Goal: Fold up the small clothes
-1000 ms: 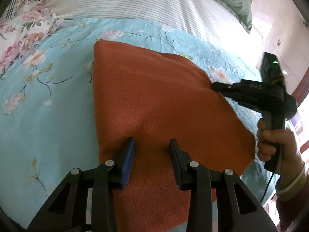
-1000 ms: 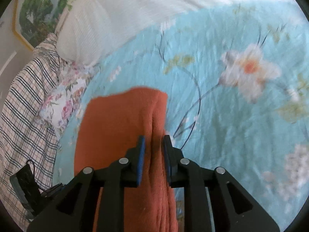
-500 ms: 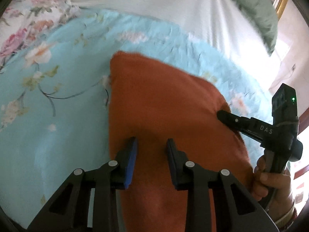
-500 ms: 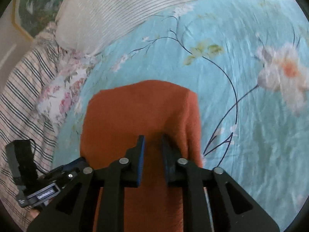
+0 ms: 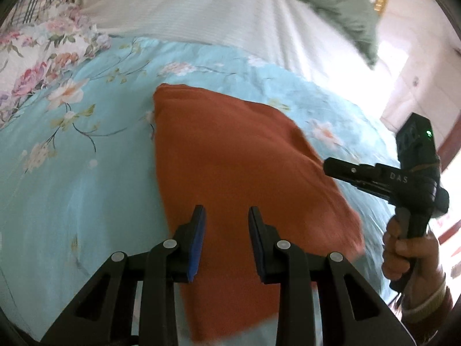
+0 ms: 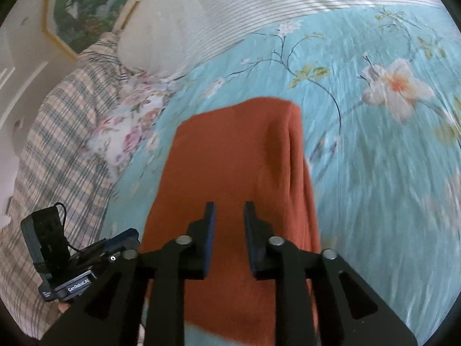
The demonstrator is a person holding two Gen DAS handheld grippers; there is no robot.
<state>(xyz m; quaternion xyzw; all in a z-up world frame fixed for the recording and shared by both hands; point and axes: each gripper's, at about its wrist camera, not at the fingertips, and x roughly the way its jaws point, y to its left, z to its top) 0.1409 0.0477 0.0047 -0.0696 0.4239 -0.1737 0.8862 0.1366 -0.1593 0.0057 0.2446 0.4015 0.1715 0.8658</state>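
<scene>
Right gripper (image 6: 227, 213) let go, jaws now parted; left gripper (image 5: 226, 216) open, empty above orange cloth (image 5: 230, 173), likely fold set.

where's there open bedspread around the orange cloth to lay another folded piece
Bare blue floral bedspread lies on the left gripper's side of the orange cloth. Another wide bare stretch lies on the opposite side, past the cloth's raised fold. It is crowded toward the striped pillow and floral pillow, and where the right gripper hovers over the cloth.
</scene>
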